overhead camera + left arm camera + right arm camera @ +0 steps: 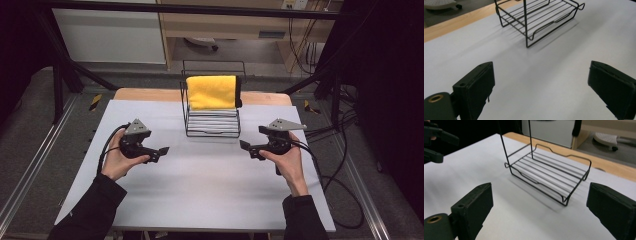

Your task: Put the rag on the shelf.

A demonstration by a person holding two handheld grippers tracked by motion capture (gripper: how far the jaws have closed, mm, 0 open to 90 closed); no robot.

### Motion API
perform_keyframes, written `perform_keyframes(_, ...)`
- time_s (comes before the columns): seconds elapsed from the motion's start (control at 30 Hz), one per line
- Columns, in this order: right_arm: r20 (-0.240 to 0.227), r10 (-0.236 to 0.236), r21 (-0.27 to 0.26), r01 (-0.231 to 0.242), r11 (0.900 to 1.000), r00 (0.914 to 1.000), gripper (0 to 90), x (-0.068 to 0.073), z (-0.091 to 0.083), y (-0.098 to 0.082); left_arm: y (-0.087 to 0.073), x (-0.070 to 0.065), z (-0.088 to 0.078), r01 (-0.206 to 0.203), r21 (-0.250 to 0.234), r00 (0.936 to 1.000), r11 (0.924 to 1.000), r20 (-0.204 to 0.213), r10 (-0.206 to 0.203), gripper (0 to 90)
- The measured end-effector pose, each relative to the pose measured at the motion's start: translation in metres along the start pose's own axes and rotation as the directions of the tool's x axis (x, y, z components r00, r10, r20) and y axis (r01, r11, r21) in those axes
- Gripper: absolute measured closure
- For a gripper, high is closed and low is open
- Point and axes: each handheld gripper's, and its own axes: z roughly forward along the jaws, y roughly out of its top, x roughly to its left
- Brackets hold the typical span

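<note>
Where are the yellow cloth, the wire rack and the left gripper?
yellow cloth (211,92), high view, middle of its front face, draped over the rack's top.
wire rack (549,173), right gripper view, on a bar of its lower shelf.
left gripper (159,153), high view, midway between its open fingers.

Yellow cloth (211,92), plain, no pattern. Black wire rack (212,122) with parallel bars. Table (200,185) pale grey-white, light wood strip at far edge. 2 grippers black: left gripper (159,152), right gripper (248,146), each with grey plate on top. Brass-coloured ring in jaw base, both gripper views. Sleeves (92,210) black. Floor grey.
</note>
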Motion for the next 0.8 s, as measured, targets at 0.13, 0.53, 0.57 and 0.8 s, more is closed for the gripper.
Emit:
perform_keyframes(0.13, 0.001, 0.005, 0.018, -0.005, 1.000, 1.0000, 5.9, -0.002, 0.001, -0.017, -0.018, 0.002, -0.002, 0.001, 0.008, 1.0000, 1.0000, -0.004, -0.001, 6.9)
perform_keyframes(0.53, 0.002, 0.033, 0.077, -0.033, 0.997, 0.9995, 3.9, -0.006, -0.006, -0.068, -0.064, 0.006, -0.009, 0.005, 0.032, 0.9998, 0.9995, -0.021, -0.004, 5.6)
perform_keyframes(0.57, 0.004, 0.029, 0.083, -0.030, 0.996, 0.9996, 3.7, -0.007, -0.007, -0.072, -0.068, 0.006, -0.010, 0.006, 0.037, 0.9997, 0.9993, -0.023, -0.005, 5.6)
perform_keyframes(0.8, 0.013, 0.041, 0.093, -0.042, 0.995, 0.9991, 3.1, -0.013, -0.018, -0.094, -0.087, 0.008, -0.015, 0.021, 0.032, 0.9995, 0.9993, -0.024, -0.020, 5.7)
